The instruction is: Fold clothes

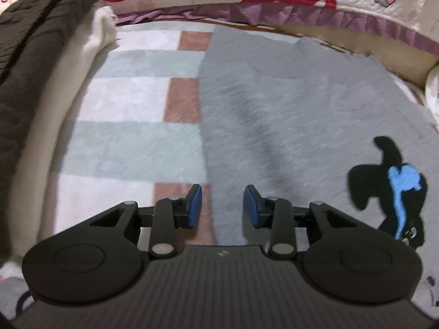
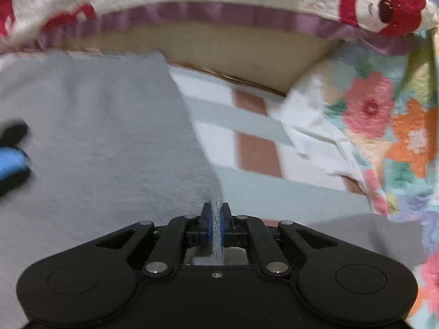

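Observation:
A grey garment with a black and blue print lies spread on a checked mat. My left gripper hovers open over the garment's left edge, its blue pads apart with nothing between them. In the right wrist view the same grey garment fills the left half, and my right gripper is shut on its right edge, with a strip of grey fabric pinched between the blue pads. The print shows at the far left there.
A dark brown cloth and a cream cloth lie left of the mat. A quilt with red bear prints and a purple hem borders the far side. A floral quilt lies at the right.

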A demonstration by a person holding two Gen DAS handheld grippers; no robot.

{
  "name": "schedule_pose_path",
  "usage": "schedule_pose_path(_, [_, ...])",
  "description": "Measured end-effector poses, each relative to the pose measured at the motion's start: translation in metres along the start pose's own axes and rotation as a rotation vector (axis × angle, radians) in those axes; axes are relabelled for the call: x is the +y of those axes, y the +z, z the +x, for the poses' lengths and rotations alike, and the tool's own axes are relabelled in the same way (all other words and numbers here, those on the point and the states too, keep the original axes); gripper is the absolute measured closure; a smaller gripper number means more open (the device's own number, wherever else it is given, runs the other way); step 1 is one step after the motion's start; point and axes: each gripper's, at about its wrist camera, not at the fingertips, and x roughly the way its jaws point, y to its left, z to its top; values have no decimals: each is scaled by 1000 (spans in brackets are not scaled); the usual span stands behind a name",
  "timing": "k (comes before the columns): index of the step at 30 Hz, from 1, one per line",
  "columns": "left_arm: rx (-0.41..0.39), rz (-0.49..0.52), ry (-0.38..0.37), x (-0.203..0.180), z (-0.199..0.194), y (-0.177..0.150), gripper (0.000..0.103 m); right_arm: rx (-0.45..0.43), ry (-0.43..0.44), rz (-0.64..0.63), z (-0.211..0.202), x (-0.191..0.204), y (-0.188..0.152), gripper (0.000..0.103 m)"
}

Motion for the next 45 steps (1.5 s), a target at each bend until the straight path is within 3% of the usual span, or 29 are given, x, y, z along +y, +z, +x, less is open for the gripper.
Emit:
schedule_pose_path(5, [26, -16, -11, 2, -1, -1, 64, -13, 53, 121, -4, -13, -1, 91])
schedule_pose_path(7, [29, -27, -19, 1, -1, -1, 62, -22, 68, 170, -8, -16, 0, 81])
schedule_pose_path(9, [36, -39, -43, 1, -2, -2, 56, -32, 83, 219, -11, -19, 1, 61])
schedule_pose_path(11, [42, -46, -75, 2, -4, -5, 57, -41, 95, 271, -14, -24, 1, 57])
schedule_pose_path(12, [43, -36, -83, 1, -5, -7, 61, -33, 78, 318, -15, -38, -5, 57])
schedule_pose_path(13, [36, -10, -86, -2, -6, -8, 73, -26, 60, 365, -15, -52, -11, 56])
schedule_pose_path(14, [20, 23, -82, -5, -7, -9, 97, -18, 43, 412, -16, -66, -18, 55])
schedule_pose_path(16, [-30, 114, -4, -17, -11, -11, 98, -3, 7, 506, -16, -95, -30, 55])
schedule_pose_path(19, [-132, 267, 242, -34, -30, -14, 98, 17, -31, 587, -18, -123, -46, 55])
schedule_pose_path(22, [-119, 266, 377, -24, -34, -16, 103, 35, -42, 570, -20, -128, -59, 55])
schedule_pose_path(23, [-104, 243, 385, -18, -34, -17, 103, 45, -31, 568, -18, -127, -62, 55])
schedule_pose_path(26, [-63, 84, 271, 6, -36, -19, 101, 70, -33, 557, -17, -124, -69, 52])
schedule_pose_path(29, [-32, -65, 158, 27, -40, -20, 97, 80, -81, 584, -21, -131, -78, 40])
schedule_pose_path(31, [-44, -93, 123, 26, -48, -23, 90, 87, -123, 626, -25, -143, -89, 39])
schedule_pose_path(33, [-43, -83, 122, 21, -51, -29, 75, 97, -125, 690, -26, -155, -102, 39])
schedule_pose_path(39, [-4, -83, 151, 21, -43, -38, 71, 117, -24, 891, -22, -178, -138, 37])
schedule_pose_path(40, [-3, -88, 157, 22, -42, -38, 71, 100, -38, 875, -20, -175, -138, 35])
schedule_pose_path(43, [-3, -93, 176, 25, -42, -40, 69, 33, -83, 777, -8, -163, -133, 14])
schedule_pose_path(45, [-1, -94, 190, 26, -43, -40, 69, 11, -132, 688, 7, -156, -126, 10])
